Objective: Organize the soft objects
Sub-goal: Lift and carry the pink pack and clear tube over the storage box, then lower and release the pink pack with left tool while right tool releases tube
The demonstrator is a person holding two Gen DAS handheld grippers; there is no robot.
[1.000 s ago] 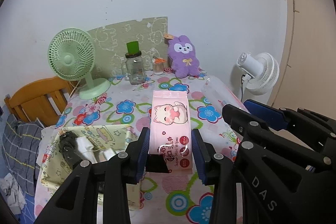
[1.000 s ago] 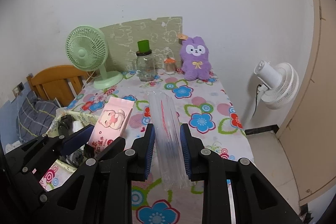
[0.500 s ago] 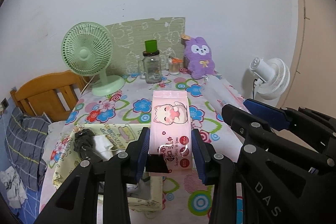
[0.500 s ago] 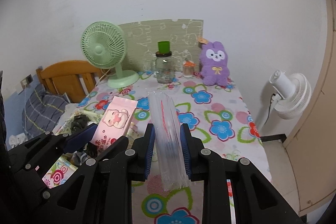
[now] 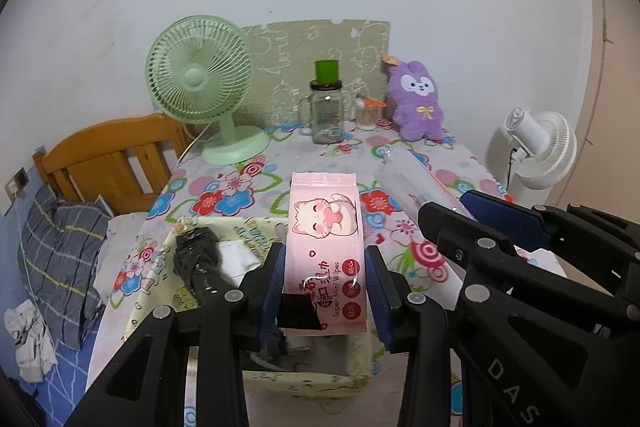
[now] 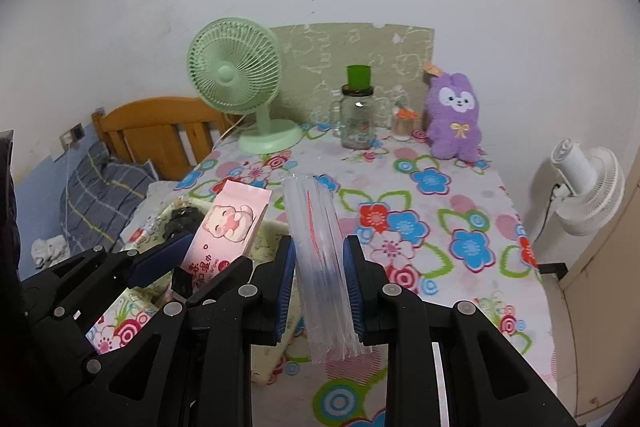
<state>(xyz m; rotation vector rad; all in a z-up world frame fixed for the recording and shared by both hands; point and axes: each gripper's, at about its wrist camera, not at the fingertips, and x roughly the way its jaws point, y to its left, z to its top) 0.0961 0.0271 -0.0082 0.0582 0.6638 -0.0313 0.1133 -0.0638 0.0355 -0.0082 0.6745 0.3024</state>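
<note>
My left gripper [image 5: 325, 287] is shut on a pink wet-wipes pack [image 5: 325, 251] with a cat print and holds it above a pale yellow fabric storage box [image 5: 256, 227] at the table's front left. The box holds a black item [image 5: 196, 247] and white items. My right gripper [image 6: 320, 287] is shut on a clear plastic packet of straws [image 6: 320, 247], held above the table beside the box. The wipes pack [image 6: 228, 227] and the left gripper [image 6: 168, 259] show at the left of the right wrist view. A purple plush bunny [image 5: 418, 103] sits at the table's back right.
The floral-cloth table [image 6: 440, 211] carries a green desk fan [image 5: 204, 87], a glass jar with a green lid [image 5: 326, 111] and a small orange-topped jar [image 5: 368, 113] at the back. A white fan [image 5: 540, 147] stands right of the table. A wooden bed frame [image 5: 108, 155] is left.
Both grippers have shifted left and drawn back with their loads. The wipes pack now hangs over the fabric box, and more of the bed shows at the left.
</note>
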